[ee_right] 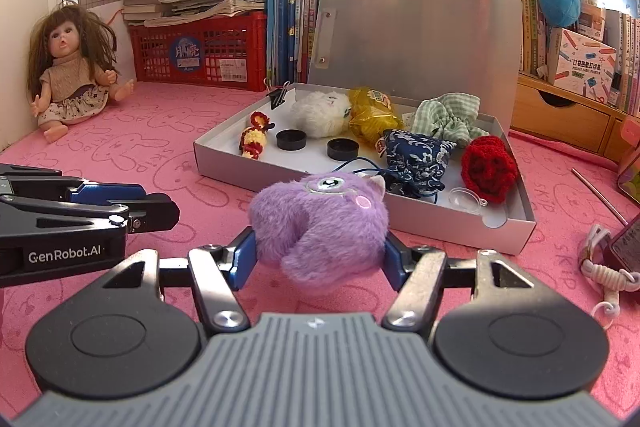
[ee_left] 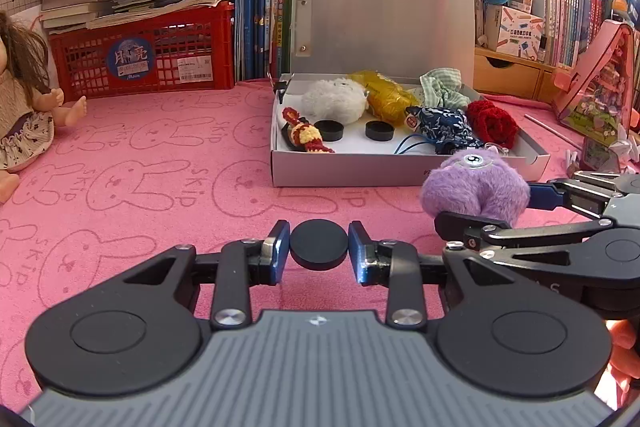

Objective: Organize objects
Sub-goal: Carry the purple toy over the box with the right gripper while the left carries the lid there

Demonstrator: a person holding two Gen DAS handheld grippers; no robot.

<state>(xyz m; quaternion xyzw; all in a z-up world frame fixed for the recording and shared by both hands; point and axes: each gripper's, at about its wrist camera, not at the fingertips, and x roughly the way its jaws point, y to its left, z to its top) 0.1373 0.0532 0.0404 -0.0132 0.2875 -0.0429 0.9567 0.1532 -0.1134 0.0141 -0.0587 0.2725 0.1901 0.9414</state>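
Note:
My left gripper (ee_left: 319, 247) is shut on a black round cap (ee_left: 319, 243), held above the pink cloth in front of the open grey box (ee_left: 344, 171). My right gripper (ee_right: 320, 247) is shut on a purple plush toy (ee_right: 320, 223), just short of the box's front wall (ee_right: 280, 175); the toy also shows in the left wrist view (ee_left: 476, 187). In the box lie two black caps (ee_left: 329, 129), a white plush (ee_left: 334, 101), a yellow bag (ee_left: 386, 97), a blue pouch (ee_left: 440, 127), a red knit piece (ee_left: 494, 123) and a green checked cloth (ee_left: 444, 89).
A doll (ee_right: 68, 75) sits at the far left. A red crate (ee_left: 144, 55) with stacked books stands behind, next to upright books (ee_left: 260, 7). A pink toy house (ee_left: 596, 83) and a wooden drawer unit (ee_right: 560, 115) stand right. A white cord (ee_right: 604, 275) lies right.

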